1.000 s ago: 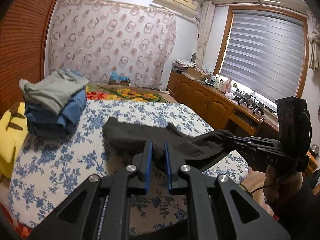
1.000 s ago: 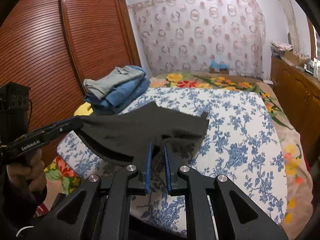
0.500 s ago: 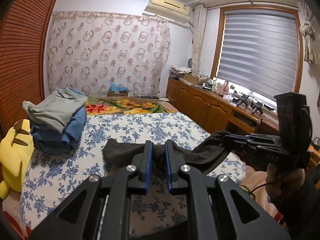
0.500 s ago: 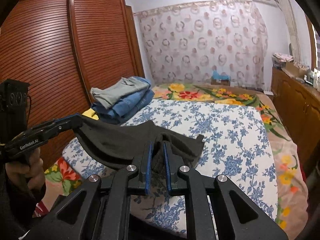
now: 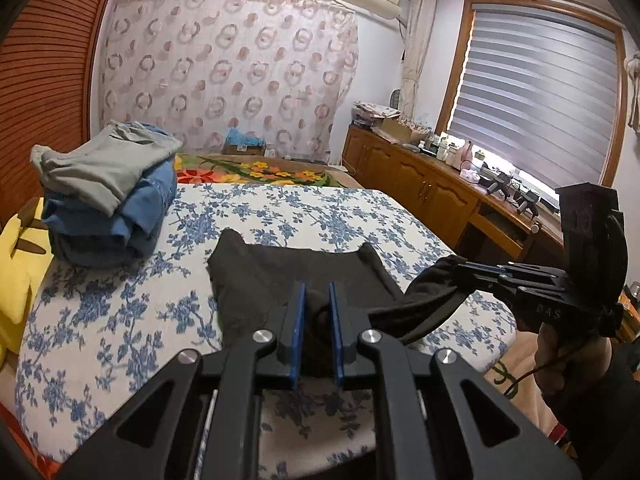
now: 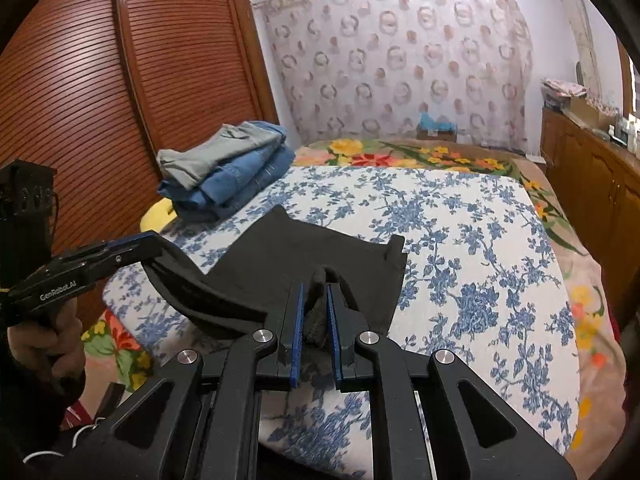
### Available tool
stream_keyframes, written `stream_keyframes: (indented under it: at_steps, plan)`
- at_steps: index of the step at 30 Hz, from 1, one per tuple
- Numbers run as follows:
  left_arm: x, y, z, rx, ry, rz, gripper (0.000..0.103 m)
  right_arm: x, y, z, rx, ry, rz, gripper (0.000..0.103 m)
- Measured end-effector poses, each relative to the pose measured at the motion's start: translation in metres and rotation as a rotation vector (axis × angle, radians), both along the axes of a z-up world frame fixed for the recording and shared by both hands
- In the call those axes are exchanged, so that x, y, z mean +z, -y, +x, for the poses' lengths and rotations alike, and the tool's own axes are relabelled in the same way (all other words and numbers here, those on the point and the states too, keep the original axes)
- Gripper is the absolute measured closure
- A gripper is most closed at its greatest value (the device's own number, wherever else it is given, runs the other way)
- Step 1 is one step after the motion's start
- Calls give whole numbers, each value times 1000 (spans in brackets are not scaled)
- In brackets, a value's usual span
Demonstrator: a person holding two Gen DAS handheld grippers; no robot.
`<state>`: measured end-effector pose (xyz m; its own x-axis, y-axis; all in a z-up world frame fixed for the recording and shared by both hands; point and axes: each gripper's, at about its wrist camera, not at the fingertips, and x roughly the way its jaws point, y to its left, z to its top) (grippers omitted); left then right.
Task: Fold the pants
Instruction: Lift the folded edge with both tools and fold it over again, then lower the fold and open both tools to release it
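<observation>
The dark grey pants (image 5: 288,276) lie partly on the blue-flowered bed, their far end flat with two corners sticking up. My left gripper (image 5: 317,304) is shut on the near edge of the pants. My right gripper (image 6: 314,304) is shut on another bunch of the same near edge (image 6: 320,280). Each gripper shows in the other's view: the right one (image 5: 472,270) at the right, the left one (image 6: 152,246) at the left, with cloth (image 6: 328,256) hanging slack between them above the bed's near edge.
A stack of folded jeans and grey trousers (image 5: 108,196) sits at the bed's far left, also in the right wrist view (image 6: 228,164). A yellow plush (image 5: 16,256) lies left of it. Wooden cabinets (image 5: 432,196) run along the right wall; a slatted wardrobe (image 6: 100,100) stands left.
Both grippers have moved forward and lowered the pants; the far part now lies flatter and further onto the bed, and the cloth between the grippers hangs looser.
</observation>
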<state>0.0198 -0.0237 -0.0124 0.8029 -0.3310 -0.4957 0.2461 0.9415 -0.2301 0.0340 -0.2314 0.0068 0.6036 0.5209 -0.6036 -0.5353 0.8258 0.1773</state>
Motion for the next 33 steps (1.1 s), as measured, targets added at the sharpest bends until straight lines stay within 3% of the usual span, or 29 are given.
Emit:
stream_keyframes:
  at_steps: [13,21,25,28,30,33]
  plan:
    - [30,-3,61,6,34,12,93,14,-17,61,-32,68,-33,94]
    - [6,6,89,0,-21,124,93,-11,-25,91,-47,5,-67,94]
    - [-6,3,93,-1,-52,127,92,-28,-31,100,-45,-26,-99,94]
    - [-11,2,93,5,-59,152,83,-36,-35,104,-46,-36,-118,94]
    - [-11,2,90,-2,-49,173,72,-40,-37,107,-48,-42,-123,94]
    - [-13,1,85,-23,-51,192,67,-41,-38,110,-55,-45,-128,94]
